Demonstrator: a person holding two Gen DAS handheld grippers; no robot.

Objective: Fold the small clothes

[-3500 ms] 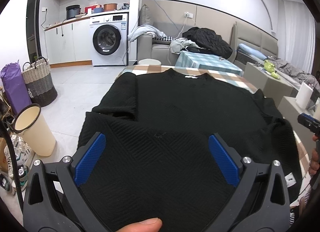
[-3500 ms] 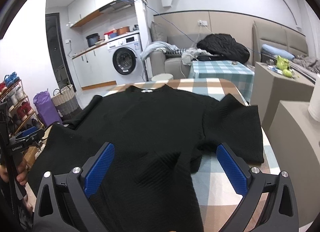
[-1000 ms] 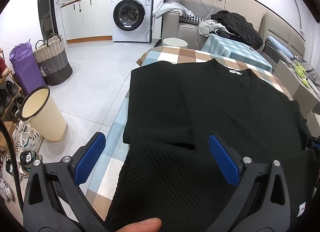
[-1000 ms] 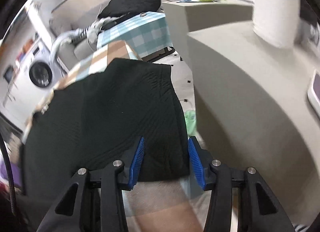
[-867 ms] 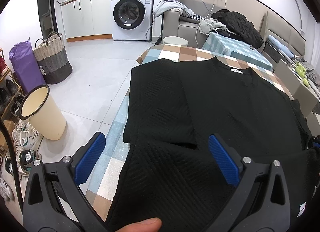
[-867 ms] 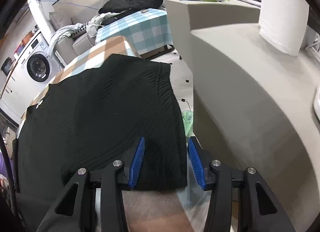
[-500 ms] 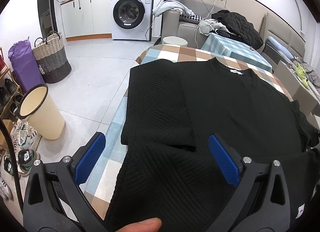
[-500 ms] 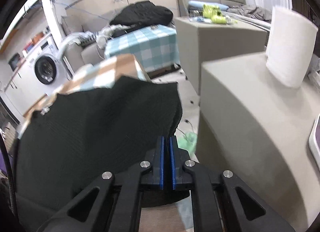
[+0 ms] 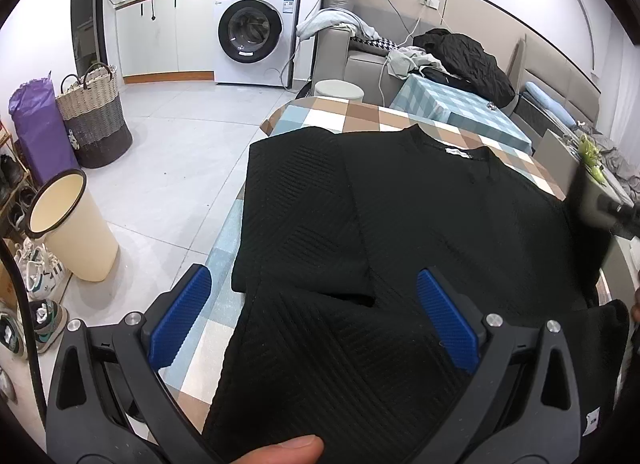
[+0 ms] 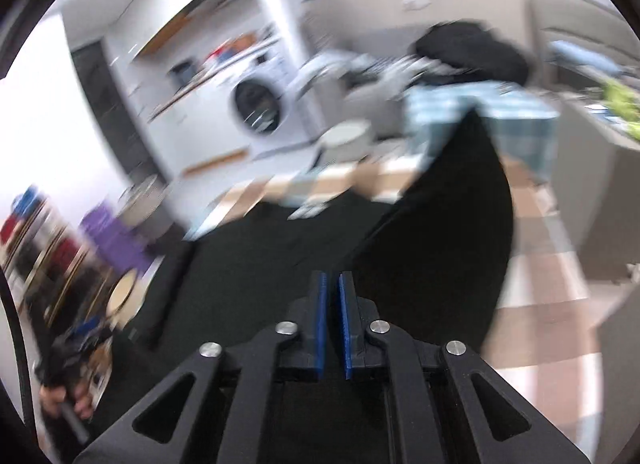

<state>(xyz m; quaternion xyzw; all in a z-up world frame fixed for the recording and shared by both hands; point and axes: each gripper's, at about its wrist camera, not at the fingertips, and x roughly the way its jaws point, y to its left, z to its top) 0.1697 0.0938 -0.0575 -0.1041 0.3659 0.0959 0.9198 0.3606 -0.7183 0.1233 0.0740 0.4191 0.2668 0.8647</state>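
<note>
now the right tongs (image 10: 332,296) are clamped on the right sleeve (image 10: 452,232) of the one black ribbed knit sweater (image 9: 420,224); a second ago they stood apart around that sleeve's edge. lifted toward 12 o'clock, the sleeve means the second side fold is likely under way. the left tongs (image 9: 312,316) hover wide open, holding nothing. one sleeve (image 9: 296,216) already lies folded inward at 10 o'clock. the sweater lies on the checked surface (image 9: 340,112). farther off: one cream bin (image 9: 68,224), one washing machine (image 9: 252,32).

Left tongs (image 9: 313,318) gape wide, thumb at base; right tongs (image 10: 332,304) nearly closed, seemingly pinching cloth.
</note>
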